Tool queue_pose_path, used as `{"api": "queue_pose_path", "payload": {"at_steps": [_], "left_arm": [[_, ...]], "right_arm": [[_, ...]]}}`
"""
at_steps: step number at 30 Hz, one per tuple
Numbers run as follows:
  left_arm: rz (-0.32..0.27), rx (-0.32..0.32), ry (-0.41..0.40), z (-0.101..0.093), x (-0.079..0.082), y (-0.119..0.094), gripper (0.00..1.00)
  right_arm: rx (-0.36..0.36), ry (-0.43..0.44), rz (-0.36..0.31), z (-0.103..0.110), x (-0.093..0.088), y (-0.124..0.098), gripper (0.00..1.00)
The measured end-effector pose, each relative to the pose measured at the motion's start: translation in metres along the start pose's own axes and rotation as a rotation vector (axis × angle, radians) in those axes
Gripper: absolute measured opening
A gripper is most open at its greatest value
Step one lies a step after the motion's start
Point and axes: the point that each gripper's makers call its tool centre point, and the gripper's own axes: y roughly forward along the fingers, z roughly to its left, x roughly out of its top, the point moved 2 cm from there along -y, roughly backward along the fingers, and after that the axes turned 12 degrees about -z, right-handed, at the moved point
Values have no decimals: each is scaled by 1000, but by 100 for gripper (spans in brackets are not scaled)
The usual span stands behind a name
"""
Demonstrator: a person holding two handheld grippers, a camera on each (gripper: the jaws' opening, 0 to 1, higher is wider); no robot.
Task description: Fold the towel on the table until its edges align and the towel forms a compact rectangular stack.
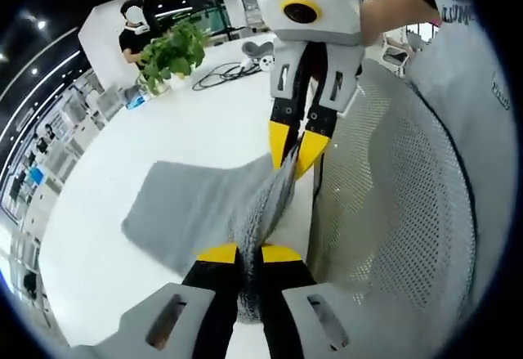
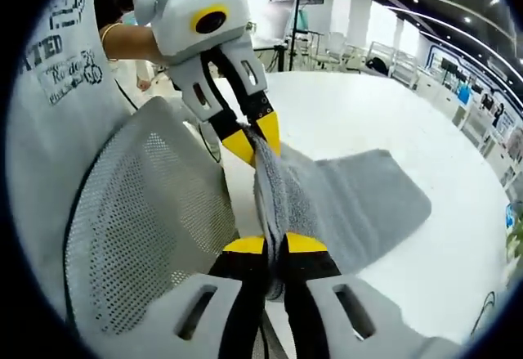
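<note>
In the left gripper view, I am holding my left gripper [image 1: 249, 253] clenched on the near edge of the grey towel [image 1: 192, 208], the cloth bunching up between my yellow-tipped jaws. From that pinch the towel is spreading away to the left over the white table [image 1: 163, 130], lying flat there. Beyond the towel a potted plant [image 1: 170, 52] is standing on the table's far side, with a black cable [image 1: 219, 74] looping just beside it. To the right of the towel my right gripper [image 1: 294, 153] is coming down from above and gripping the same edge farther along, and a grey mesh chair back [image 1: 392, 204] is rising just beside the towel's pinched edge.

In the right gripper view, the mesh chair back [image 2: 143, 212] is sitting left of the towel [image 2: 359, 199]. My right gripper [image 2: 275, 244] is clamping the towel's edge, and the left gripper [image 2: 253, 142] is pinching it farther along. The rest of the towel is draping rightward onto the table [image 2: 392, 122].
</note>
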Motion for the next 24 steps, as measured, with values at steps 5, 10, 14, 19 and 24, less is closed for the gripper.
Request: {"api": "queue_pose_path", "payload": {"at_steps": [5,10,14,19,24], "left_arm": [[-22,28,35,8,13,-7,7],[-38,34,35,9,24,-18,7],[-58,37,1,9,33,-26,7],[-89,34,-46,7,43,-38,7],[-108,44,-87,7,51,-48,7]], "right_arm": [[-21,-20,-20,-4,13,-7,4],[-20,-35,-32,-2,28,-17,4],[-16,-40,-38,-1,37,-23,4],[4,-21,-61,4,50,-34,4],[24,6,-104,7,66,-43,4]]}}
